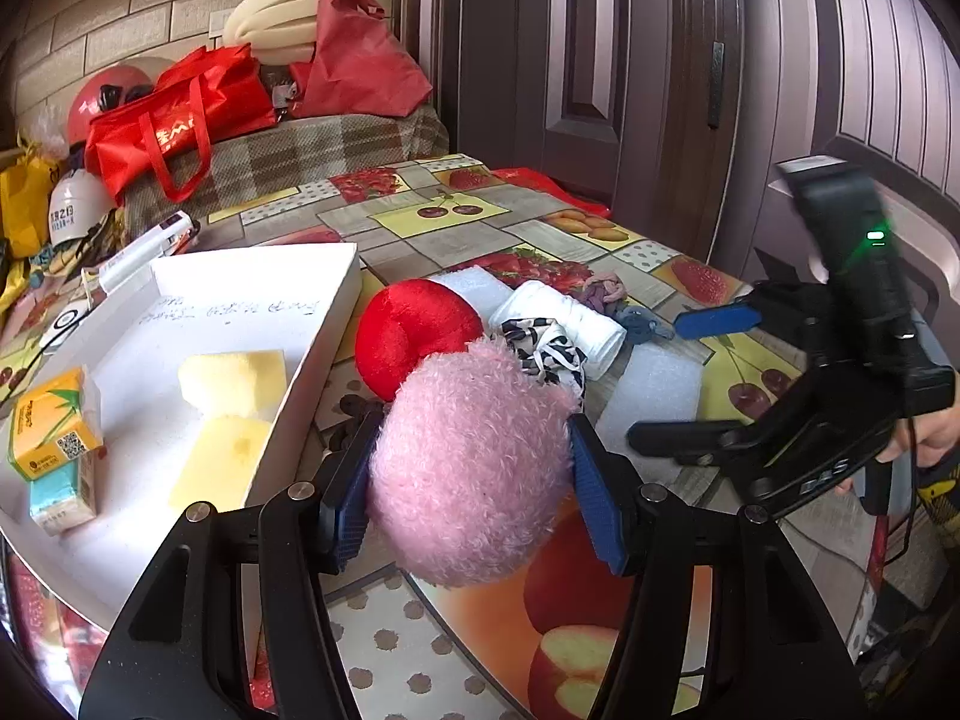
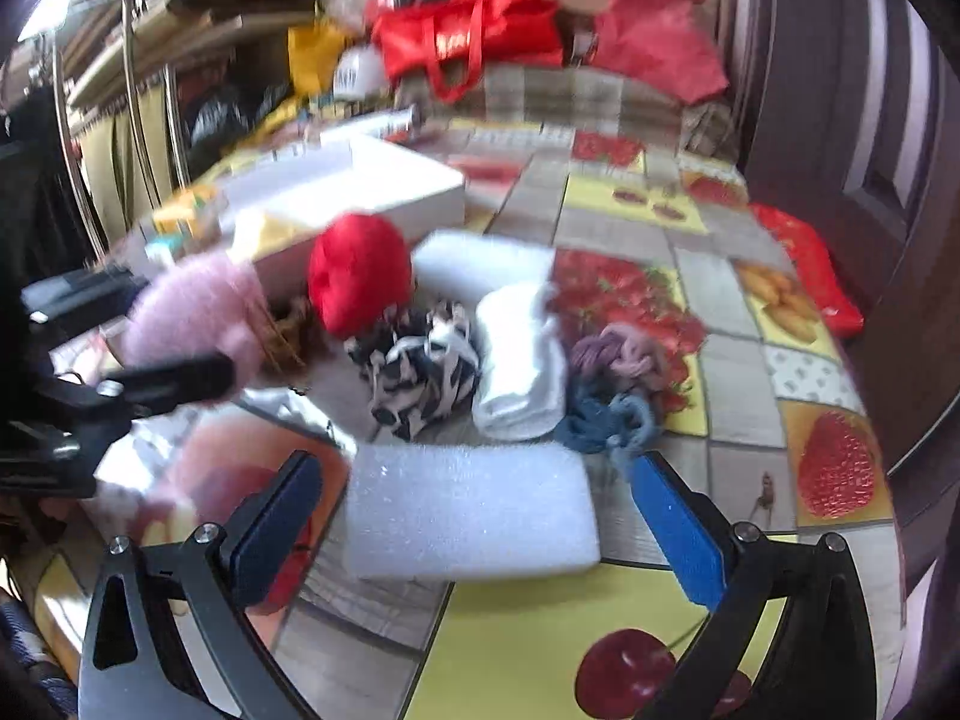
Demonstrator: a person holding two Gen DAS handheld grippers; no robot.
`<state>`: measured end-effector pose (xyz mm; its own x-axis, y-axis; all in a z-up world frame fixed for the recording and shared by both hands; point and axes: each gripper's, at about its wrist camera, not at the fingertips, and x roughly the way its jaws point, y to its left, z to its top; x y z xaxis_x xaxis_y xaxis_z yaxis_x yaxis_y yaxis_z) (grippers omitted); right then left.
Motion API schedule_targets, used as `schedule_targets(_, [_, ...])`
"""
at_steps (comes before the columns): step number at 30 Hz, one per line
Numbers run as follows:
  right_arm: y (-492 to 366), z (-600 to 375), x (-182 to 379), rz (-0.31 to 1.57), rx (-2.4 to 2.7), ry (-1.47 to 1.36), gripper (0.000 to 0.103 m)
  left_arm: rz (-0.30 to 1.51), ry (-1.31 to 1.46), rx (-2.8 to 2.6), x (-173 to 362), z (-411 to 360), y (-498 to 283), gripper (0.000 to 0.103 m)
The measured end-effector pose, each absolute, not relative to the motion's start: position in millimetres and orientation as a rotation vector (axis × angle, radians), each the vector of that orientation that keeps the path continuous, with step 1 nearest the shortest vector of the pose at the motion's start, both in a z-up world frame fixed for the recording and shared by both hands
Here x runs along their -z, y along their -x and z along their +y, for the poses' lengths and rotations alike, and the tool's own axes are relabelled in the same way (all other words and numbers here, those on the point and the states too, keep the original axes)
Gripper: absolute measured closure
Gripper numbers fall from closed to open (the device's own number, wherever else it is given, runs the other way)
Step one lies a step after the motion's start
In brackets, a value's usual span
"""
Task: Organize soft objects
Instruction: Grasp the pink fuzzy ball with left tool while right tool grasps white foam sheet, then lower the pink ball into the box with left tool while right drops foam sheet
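Observation:
My left gripper is shut on a fluffy pink plush and holds it above the table beside the white box. The plush also shows in the right wrist view. The box holds two yellow sponges and tissue packs. My right gripper is open, its jaws on either side of a white foam block. Behind the block lie a red plush, a black-and-white cloth, a rolled white towel and knitted purple and blue pieces.
A second white foam piece lies by the box. Red bags, helmets and foam rolls are piled at the far end. A dark door stands to the right. The tablecloth has a fruit print.

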<state>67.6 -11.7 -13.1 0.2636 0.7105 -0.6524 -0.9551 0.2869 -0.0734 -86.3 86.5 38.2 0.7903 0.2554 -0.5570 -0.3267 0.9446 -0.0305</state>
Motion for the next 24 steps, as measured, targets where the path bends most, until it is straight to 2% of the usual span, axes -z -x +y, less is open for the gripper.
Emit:
schedule_targets(7, [-75, 8, 37, 0.69, -1.146, 0.64, 0.001, 0.569, 0.141, -0.316, -38, 88, 88, 0.044])
schedule_targets(8, [-74, 7, 39, 0.7, -1.145, 0.644, 0.011, 0.568, 0.142, -0.317, -38, 89, 88, 0.044])
schedule_targets(11, [-73, -2, 35, 0.702, -1.183, 0.597, 0.013, 0.559, 0.142, -0.318, -39, 88, 90, 0.044])
schedule_targets(16, [-68, -31, 4, 0.599, -1.233, 0.432, 0.013, 0.542, 0.135, -0.341, -41, 88, 95, 0.044])
schedule_targets(22, [-55, -54, -45, 0.324, -1.225, 0.138, 0.013, 0.493, 0.116, -0.408, -46, 88, 106, 0.044])
schedule_targets(24, [-52, -48, -47, 0.293, -1.218, 0.076, 0.013, 0.485, 0.112, -0.428, -47, 91, 110, 0.044])
